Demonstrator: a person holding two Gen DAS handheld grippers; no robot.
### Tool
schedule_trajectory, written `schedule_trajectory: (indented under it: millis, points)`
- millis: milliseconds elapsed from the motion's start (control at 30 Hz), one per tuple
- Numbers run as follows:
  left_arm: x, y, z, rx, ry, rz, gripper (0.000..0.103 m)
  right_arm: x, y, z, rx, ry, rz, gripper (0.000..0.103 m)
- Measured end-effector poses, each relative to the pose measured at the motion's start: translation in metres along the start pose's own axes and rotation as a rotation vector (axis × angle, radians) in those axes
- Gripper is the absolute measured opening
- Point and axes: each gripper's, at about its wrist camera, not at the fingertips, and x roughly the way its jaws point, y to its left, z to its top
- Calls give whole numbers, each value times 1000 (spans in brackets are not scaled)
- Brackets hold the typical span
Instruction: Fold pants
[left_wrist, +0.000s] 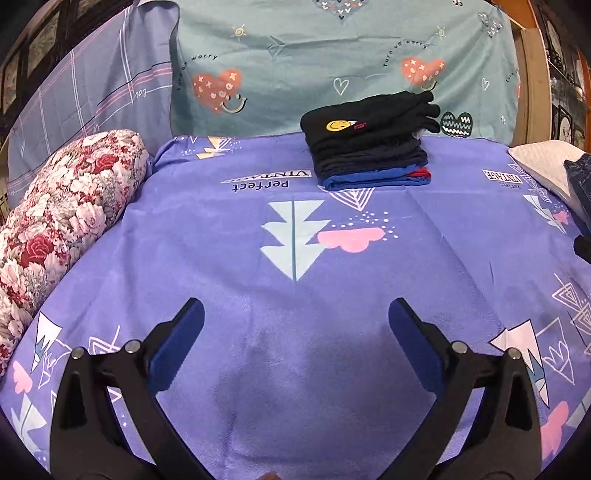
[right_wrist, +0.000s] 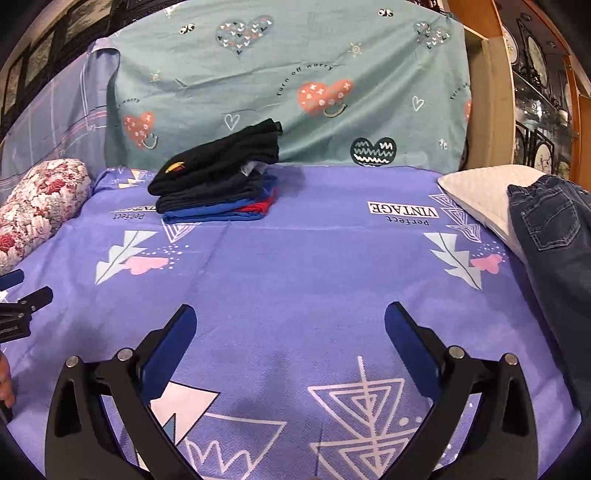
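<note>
the left gripper is held released, fingers spread wide over the purple sheet, with nothing gripped. the right gripper is likewise held apart and empty above the same sheet. the jeans are seen at the right edge of the right wrist frame, draped over a white pillow. a stack of folded clothes is set upper centre, against the teal backdrop. a floral bolster is seen at left.
</note>
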Motion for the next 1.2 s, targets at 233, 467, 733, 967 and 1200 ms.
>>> schedule_trajectory:
  millis: [233, 467, 733, 967, 1200]
  points:
    - [9, 6, 0, -29, 39, 6, 101, 1, -5, 0, 23, 16, 11, 102]
    - [10, 6, 0, -27, 44, 13, 101, 5, -10, 0, 47, 45, 23, 102]
    - [11, 6, 0, -27, 47, 14, 101, 8, -11, 1, 51, 61, 32, 102]
    - [7, 17, 3, -68, 0, 4, 101, 10, -13, 1, 62, 74, 33, 102]
    - [14, 18, 3, -77, 34, 11, 101, 12, -14, 0, 68, 86, 32, 102]
